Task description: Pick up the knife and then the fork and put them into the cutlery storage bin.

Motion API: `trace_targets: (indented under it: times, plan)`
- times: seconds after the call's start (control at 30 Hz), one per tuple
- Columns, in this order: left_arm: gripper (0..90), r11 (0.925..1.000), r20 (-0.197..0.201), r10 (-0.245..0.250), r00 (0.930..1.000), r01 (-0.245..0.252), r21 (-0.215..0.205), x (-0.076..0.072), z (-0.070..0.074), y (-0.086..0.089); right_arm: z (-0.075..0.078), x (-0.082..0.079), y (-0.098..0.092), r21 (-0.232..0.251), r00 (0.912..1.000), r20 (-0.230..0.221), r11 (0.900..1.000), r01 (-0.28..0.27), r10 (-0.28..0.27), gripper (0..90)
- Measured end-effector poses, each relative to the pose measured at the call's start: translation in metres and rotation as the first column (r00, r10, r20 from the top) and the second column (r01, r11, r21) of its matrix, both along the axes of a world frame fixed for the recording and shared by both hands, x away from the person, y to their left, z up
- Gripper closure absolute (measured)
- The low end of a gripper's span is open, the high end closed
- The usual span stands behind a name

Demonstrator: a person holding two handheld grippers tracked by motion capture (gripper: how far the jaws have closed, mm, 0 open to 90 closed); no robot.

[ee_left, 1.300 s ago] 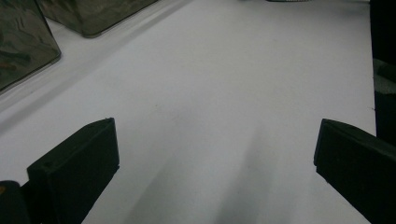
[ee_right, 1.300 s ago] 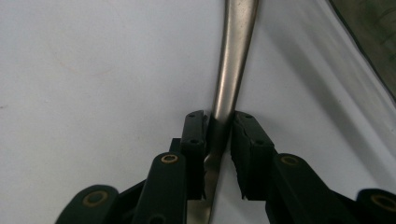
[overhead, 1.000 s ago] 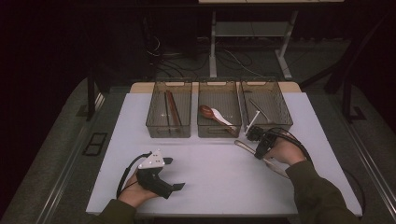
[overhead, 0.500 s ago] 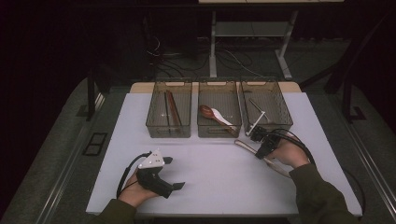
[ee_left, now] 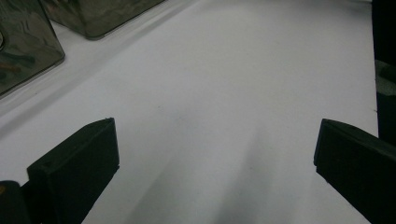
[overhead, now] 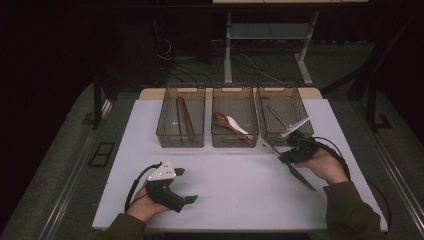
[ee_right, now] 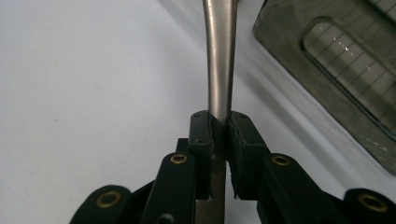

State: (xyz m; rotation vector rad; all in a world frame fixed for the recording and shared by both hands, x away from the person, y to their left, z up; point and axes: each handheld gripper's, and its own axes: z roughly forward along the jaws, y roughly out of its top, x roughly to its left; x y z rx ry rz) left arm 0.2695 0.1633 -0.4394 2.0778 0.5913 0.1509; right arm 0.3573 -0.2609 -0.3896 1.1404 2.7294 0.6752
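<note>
A slim, polished steel knife (ee_right: 219, 60), its handle smooth and gently curved, is clamped between the matte black pads of the right claw (ee_right: 219, 126), held low over the white desk (overhead: 240, 185) just in front of the right-hand smoky clear plastic bin (overhead: 287, 112). The left claw (overhead: 186, 186) rests on the desk, jaws wide apart and empty.

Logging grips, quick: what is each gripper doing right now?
Left gripper: open, nothing between its jaws.
Right gripper: closed on a metal utensil by its handle.
</note>
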Motion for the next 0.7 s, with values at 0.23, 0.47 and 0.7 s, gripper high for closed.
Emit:
trace_targets:
  times: [0.23, 0.47, 0.7]
  plan:
    - [0.0, 1.0, 0.0, 0.001, 1.0, -0.001, -0.005, 0.0, 0.0, 0.002, 0.006, -0.003, -0.012, 0.089, 0.9977, 0.06, 0.996, 0.027, -0.032, 80.5]
    - [0.0, 1.0, -0.004, 0.003, 1.0, -0.003, -0.007, 0.001, 0.0, 0.002, 0.014, -0.004, -0.022, 0.175, 0.9906, 0.109, 0.983, 0.062, -0.082, 80.5]
    - [0.0, 1.0, -0.004, 0.003, 1.0, -0.003, -0.008, 0.001, 0.0, 0.002, 0.021, -0.005, -0.032, 0.25, 0.9771, 0.165, 0.964, 0.091, -0.135, 80.5]
